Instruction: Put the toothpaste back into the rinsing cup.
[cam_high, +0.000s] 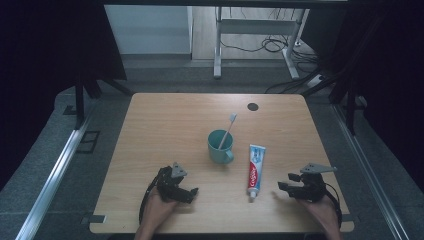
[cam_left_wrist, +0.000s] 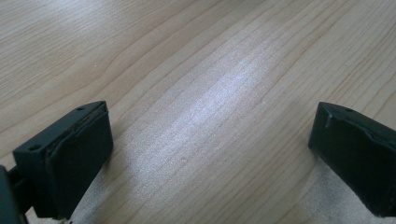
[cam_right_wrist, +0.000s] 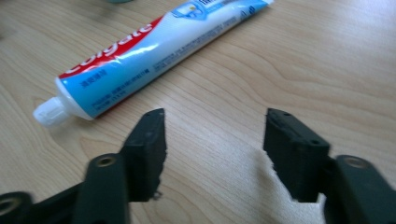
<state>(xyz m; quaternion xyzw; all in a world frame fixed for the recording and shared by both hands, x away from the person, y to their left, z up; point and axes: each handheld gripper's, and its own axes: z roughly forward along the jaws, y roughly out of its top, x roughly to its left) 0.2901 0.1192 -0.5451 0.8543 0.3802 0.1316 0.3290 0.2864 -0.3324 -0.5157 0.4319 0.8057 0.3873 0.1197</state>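
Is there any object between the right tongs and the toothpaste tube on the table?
No, nothing visible is in the way. The right tongs are open, and bare wood of the table lies between them and the toothpaste tube. The teal cup with the toothbrush stands beyond the tube, not in the path.

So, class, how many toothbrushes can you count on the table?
1. The toothbrush stands tilted in the teal mug at the table's middle, left of the toothpaste tube. None looks hidden.
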